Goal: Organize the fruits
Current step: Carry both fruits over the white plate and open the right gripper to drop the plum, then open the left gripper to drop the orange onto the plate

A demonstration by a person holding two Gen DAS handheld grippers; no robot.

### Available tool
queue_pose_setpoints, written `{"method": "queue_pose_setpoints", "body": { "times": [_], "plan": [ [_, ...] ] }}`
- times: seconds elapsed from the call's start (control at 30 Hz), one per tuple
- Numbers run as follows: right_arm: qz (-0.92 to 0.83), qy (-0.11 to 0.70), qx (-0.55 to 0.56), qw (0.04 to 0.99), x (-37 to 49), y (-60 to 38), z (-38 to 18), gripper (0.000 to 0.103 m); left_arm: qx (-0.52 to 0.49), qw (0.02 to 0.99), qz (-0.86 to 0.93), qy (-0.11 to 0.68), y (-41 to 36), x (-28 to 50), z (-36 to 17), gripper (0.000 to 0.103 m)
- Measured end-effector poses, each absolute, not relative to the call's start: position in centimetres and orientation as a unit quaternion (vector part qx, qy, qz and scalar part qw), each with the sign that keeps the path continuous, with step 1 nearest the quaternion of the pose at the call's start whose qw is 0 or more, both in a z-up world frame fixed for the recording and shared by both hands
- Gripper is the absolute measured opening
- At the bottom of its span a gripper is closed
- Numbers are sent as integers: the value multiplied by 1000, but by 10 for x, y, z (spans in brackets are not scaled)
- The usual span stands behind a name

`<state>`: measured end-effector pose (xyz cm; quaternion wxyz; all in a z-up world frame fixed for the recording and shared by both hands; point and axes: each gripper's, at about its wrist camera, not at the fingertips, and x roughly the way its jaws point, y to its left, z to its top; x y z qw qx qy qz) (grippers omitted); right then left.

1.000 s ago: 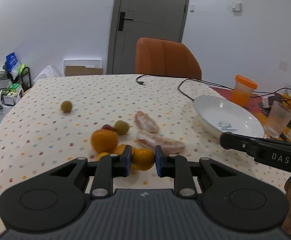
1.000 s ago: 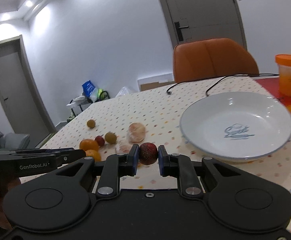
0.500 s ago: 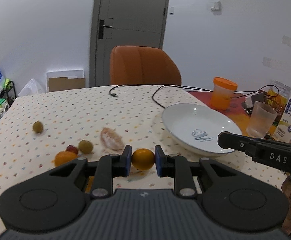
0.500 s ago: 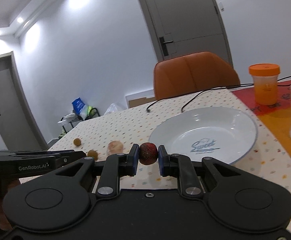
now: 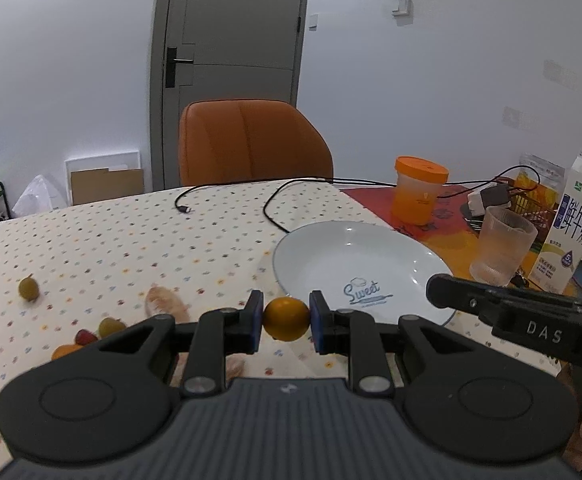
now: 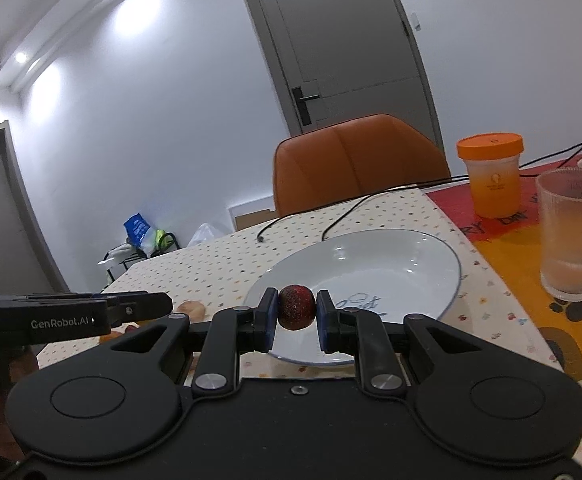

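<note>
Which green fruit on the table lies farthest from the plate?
The lone green fruit at the far left, apart from the cluster; the other green fruit sits beside the red one, nearer the plate.

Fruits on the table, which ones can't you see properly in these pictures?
- Left wrist view: the orange fruit and red fruit at lower left are half hidden by the left gripper body.
- Left wrist view: the peeled segment is blurred and partly covered.
- Right wrist view: the peeled fruit sits behind the other gripper's arm.
</note>
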<state>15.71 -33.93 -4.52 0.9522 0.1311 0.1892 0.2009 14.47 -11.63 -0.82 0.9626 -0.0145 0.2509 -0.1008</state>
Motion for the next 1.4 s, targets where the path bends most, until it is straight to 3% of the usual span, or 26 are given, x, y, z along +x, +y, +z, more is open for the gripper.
{"method": "queue_pose_setpoints", "body": {
  "times": [0.43, 0.5, 0.83, 1.13, 1.2, 1.4],
  "plan": [
    [178, 205, 139, 952, 177, -353, -61, 19, -4, 958, -118, 261, -145, 177, -13, 23],
    [176, 208, 140, 952, 178, -354, -62, 25, -1, 957, -121, 262, -149, 181, -14, 23],
    [162, 198, 147, 955, 168, -368, -59, 27, 6, 954, -130, 269, -171, 200, -17, 23],
    [160, 198, 151, 955, 161, -370, -58, 40, 6, 954, -123, 275, -171, 198, -15, 26],
    [161, 201, 154, 954, 162, -370, -58, 43, 3, 953, -115, 281, -166, 198, -14, 28],
    [162, 199, 154, 954, 161, -365, -57, 57, -11, 955, -92, 281, -147, 193, -11, 56]
  ]
}}
